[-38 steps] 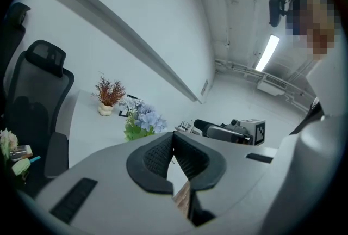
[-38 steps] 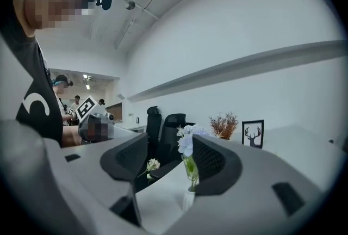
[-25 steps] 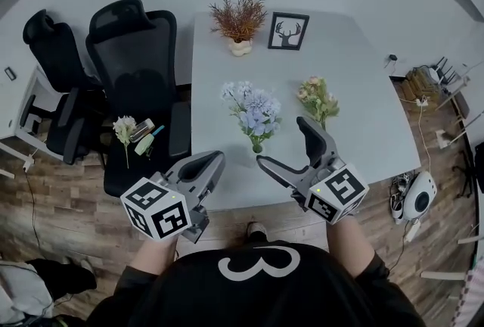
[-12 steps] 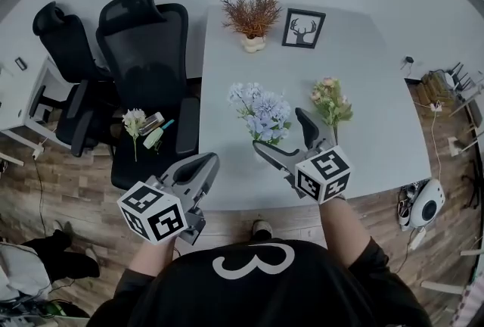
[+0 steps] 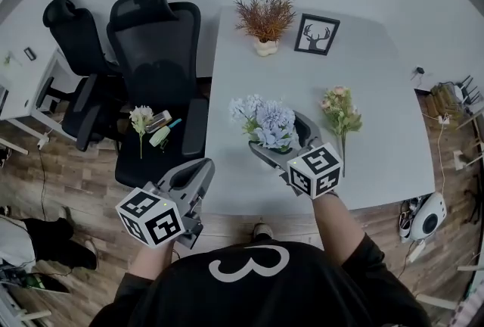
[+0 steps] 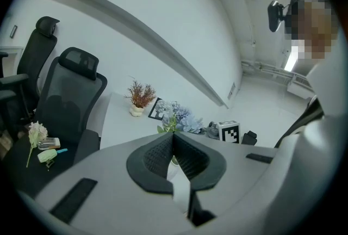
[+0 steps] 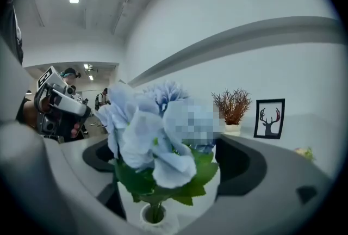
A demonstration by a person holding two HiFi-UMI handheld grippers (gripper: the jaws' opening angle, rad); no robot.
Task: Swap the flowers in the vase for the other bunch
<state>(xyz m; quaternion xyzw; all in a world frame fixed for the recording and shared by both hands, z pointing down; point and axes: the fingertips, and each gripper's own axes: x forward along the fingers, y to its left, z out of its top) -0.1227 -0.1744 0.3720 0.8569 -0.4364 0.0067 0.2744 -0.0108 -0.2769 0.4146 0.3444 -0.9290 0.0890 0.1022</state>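
A bunch of pale blue flowers [image 5: 265, 121] stands in a small white vase [image 7: 154, 216] near the table's front edge. My right gripper [image 5: 277, 134] is open, one jaw on each side of the bunch, not touching it; in the right gripper view the blue flowers [image 7: 155, 136] fill the gap between the jaws. The other bunch [image 5: 340, 110], pink and green, lies flat on the table just right of it. My left gripper [image 5: 193, 175] hangs shut and holding nothing in front of the table edge, left of the vase. Past its jaws the blue flowers [image 6: 176, 116] show.
On the white table [image 5: 378, 68], a potted dried plant [image 5: 265, 19] and a framed deer picture [image 5: 316, 34] stand at the far edge. Two black office chairs [image 5: 155, 38] sit left of the table; the nearer seat holds a white flower [image 5: 141, 119] and small items.
My right gripper has moved forward and down over the table edge until its open jaws flank the blue bunch. The left gripper has shifted only a little.
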